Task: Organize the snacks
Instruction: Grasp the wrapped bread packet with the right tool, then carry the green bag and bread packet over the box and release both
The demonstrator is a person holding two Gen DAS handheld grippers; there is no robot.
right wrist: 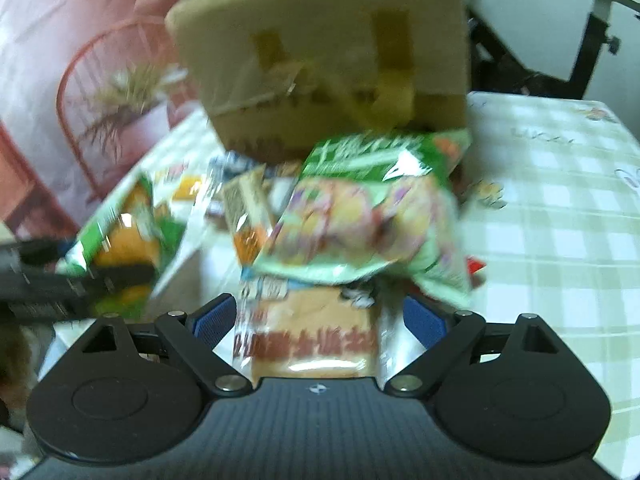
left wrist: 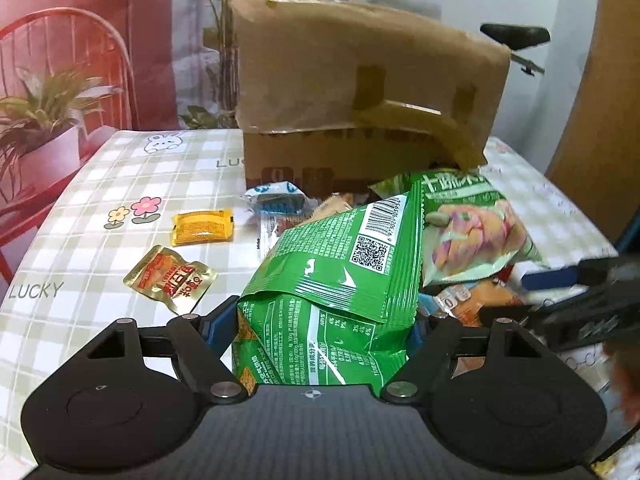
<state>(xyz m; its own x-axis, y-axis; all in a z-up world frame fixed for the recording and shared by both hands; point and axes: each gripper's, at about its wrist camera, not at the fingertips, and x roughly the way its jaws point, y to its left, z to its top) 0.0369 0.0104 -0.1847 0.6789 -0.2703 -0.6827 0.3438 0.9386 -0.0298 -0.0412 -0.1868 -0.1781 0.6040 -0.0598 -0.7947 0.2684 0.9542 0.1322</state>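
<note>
Green snack bag (left wrist: 332, 280) pinched in left gripper (left wrist: 320, 328): light, crinkly, slippery; best held at seam. Right gripper (right wrist: 318, 322) open over bread pack (right wrist: 312, 340).

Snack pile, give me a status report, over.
Left fingers closed on green bag. Right fingers open, straddling orange packet. Pale green bag overlaps that packet's far end.

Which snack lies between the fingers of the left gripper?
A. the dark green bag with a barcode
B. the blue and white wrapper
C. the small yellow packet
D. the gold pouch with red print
A: in the left wrist view the dark green bag fills the gap of the left gripper.
</note>
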